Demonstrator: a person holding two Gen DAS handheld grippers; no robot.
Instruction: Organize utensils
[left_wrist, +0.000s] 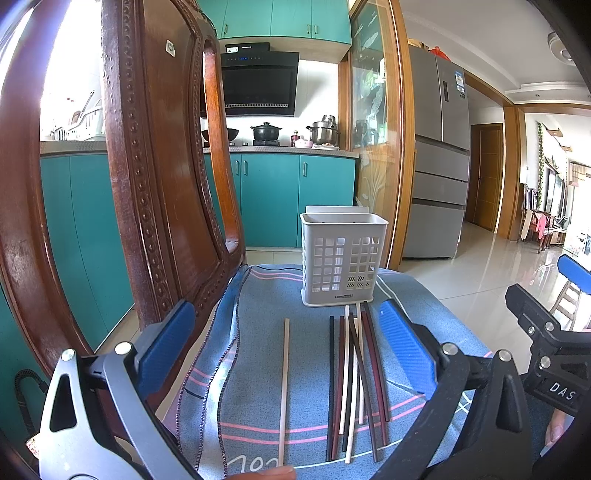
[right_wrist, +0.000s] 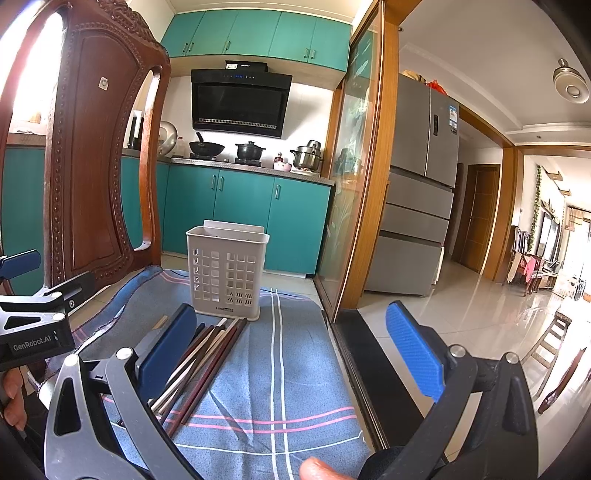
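Note:
A white slotted utensil holder (left_wrist: 341, 258) stands upright at the far end of a blue striped cloth (left_wrist: 303, 439); it also shows in the right wrist view (right_wrist: 226, 273). Several chopsticks, dark, maroon and pale, lie in a loose bundle (left_wrist: 356, 376) in front of it, seen also in the right wrist view (right_wrist: 199, 365). One pale chopstick (left_wrist: 284, 387) lies apart to the left. My left gripper (left_wrist: 284, 339) is open above the chopsticks, holding nothing. My right gripper (right_wrist: 291, 354) is open, its left finger (right_wrist: 168, 350) over the bundle.
A carved wooden chair back (left_wrist: 159, 166) rises close on the left of the cloth. The cloth's right edge drops to a tiled floor (right_wrist: 480, 325). A glass sliding door frame (right_wrist: 373, 166) stands right of the holder. Teal kitchen cabinets (left_wrist: 269, 199) are behind.

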